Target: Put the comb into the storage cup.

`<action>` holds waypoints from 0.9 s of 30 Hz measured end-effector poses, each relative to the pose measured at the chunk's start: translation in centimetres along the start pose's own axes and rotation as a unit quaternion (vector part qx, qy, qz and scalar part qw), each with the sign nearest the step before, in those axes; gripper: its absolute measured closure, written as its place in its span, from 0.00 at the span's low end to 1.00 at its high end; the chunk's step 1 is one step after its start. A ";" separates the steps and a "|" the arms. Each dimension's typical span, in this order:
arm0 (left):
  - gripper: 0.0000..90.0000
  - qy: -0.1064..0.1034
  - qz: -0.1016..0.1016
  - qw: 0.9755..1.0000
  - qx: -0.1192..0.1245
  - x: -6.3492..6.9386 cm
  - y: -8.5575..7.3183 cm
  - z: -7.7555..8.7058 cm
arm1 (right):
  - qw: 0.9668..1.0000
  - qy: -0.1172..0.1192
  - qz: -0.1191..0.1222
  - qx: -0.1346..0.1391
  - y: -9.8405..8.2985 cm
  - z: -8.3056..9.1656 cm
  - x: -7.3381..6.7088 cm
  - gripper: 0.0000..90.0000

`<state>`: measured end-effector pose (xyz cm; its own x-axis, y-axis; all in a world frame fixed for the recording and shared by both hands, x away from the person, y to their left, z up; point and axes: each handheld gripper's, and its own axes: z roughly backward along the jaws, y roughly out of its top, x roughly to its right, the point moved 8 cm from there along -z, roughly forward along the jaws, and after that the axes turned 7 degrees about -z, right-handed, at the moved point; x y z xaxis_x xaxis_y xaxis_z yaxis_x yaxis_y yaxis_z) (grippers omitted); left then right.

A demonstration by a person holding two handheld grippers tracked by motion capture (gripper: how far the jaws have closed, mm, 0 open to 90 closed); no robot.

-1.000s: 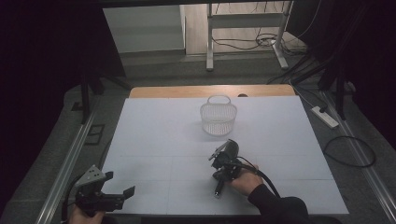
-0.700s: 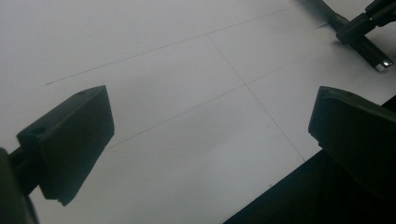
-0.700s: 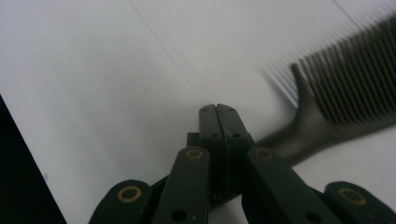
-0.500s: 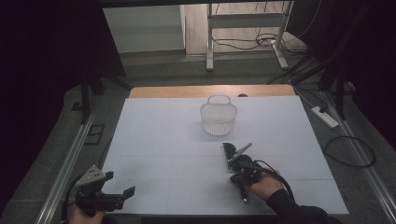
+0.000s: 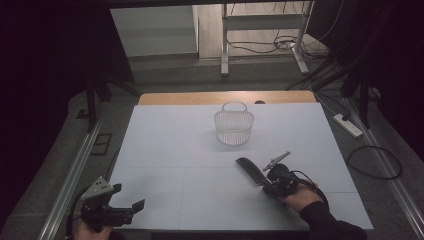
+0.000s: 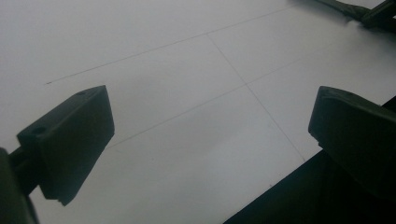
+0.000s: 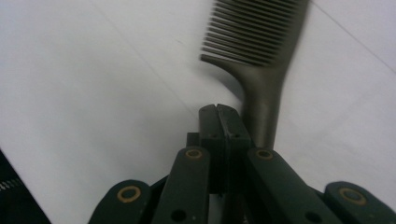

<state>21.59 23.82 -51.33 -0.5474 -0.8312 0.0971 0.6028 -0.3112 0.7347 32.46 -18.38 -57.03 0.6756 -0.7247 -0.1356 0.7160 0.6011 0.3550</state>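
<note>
White table (image 5: 170, 150), basket (image 5: 233, 125), perhaps comb (image 5: 250, 170).

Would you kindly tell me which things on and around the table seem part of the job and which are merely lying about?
Likely in the job:
- dark plastic comb, beside the right gripper, whose jaws are closed
- white wire basket
- left gripper, open, idle

Lying about:
- white power strip on the floor
- black cable loop
</note>
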 end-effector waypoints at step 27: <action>0.01 0.007 -0.001 1.000 -0.007 0.0 0.0 -0.1 | 0.997 -0.023 0.011 0.076 0.0 3.6 0.6 0.53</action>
<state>21.64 23.79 -51.45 -0.5405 -0.8368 0.0868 0.6105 -0.3191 0.7249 32.26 -20.06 -53.82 0.6798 -0.7286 -0.0838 0.6635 0.5624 0.4934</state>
